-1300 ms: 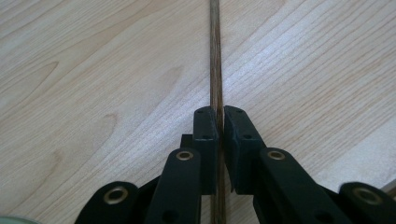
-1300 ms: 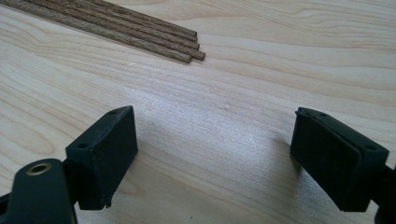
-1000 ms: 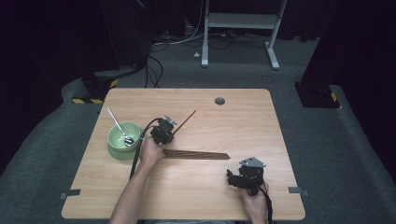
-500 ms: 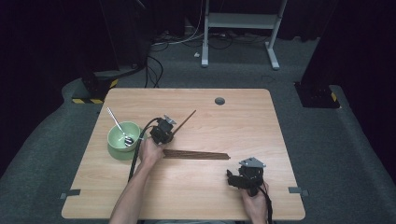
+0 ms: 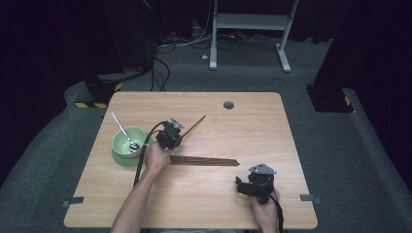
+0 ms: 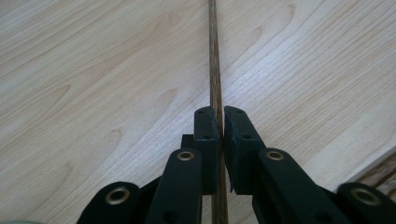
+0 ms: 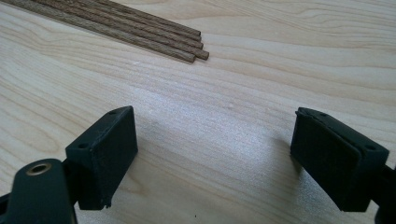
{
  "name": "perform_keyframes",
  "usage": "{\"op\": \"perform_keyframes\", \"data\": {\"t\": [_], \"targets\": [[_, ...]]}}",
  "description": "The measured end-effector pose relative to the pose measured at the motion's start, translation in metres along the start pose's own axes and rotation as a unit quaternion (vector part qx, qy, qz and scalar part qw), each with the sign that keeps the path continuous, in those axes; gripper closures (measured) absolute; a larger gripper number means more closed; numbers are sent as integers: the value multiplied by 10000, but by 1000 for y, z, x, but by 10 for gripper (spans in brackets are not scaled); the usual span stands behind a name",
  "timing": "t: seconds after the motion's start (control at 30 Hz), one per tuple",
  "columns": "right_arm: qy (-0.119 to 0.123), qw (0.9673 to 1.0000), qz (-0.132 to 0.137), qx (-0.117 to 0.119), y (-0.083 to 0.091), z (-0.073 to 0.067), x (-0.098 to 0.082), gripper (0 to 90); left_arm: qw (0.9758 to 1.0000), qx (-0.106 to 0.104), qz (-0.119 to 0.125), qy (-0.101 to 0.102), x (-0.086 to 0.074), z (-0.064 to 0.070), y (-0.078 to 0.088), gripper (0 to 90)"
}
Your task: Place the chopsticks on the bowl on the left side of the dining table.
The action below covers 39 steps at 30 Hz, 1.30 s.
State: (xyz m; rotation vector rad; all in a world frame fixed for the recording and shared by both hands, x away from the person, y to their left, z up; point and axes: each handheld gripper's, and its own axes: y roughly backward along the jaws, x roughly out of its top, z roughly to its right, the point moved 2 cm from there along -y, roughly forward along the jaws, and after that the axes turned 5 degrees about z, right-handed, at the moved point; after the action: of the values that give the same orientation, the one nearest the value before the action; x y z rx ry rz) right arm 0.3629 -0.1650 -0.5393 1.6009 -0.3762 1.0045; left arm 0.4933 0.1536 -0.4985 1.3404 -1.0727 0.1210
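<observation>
While your left gripper [image 6: 219,119] has its jaws pinched on one wooden chopstick [image 6: 215,70] at frame centre, your right gripper [image 7: 212,154] stands wide over bare bench [image 7: 210,93], remaining chopsticks [image 7: 140,32] upper left.

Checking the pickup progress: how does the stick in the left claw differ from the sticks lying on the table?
The single stick is clamped between the shut left claw; the stick bundle lies untouched on the table. The single stick points diagonally toward the table's far side; the stick bundle lies crosswise. It is alone; the bundle's sticks lie side by side. Both are thin, dark wood.
</observation>
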Motion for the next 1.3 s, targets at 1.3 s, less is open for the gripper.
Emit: {"op": "perform_keyframes", "data": {"t": [1.3], "targets": [[-1,10000,1,4,0,0,0,143,9982,-317,516,39,-9,-6,44,836]]}}
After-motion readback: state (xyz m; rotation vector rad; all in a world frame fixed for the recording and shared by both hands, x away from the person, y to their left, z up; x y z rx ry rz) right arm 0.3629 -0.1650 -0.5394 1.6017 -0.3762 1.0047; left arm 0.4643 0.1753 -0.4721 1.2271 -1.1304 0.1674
